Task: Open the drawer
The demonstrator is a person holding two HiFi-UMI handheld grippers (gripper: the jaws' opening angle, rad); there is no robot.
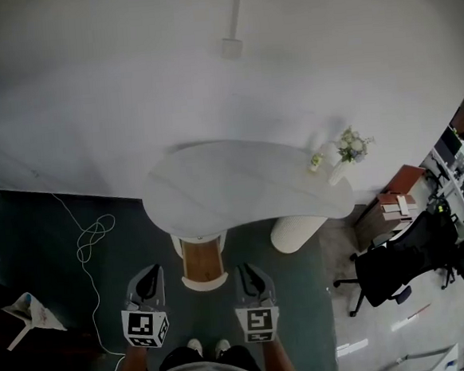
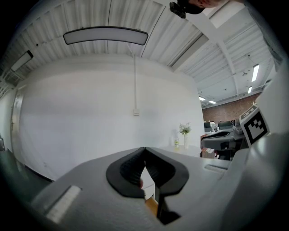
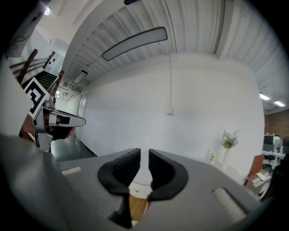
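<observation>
Drawer (image 1: pixel 202 261) seemed to be the wooden front under the desk (image 1: pixel 216 190), hard to tell from above. Left tongs (image 2: pixel 144 150) were pressed together, right tongs (image 3: pixel 144 152) barely apart, both empty, short of the desk. I'd have spread one pair before reaching for its front

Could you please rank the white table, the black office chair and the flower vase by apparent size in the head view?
Largest: white table. Next: black office chair. Smallest: flower vase.
</observation>
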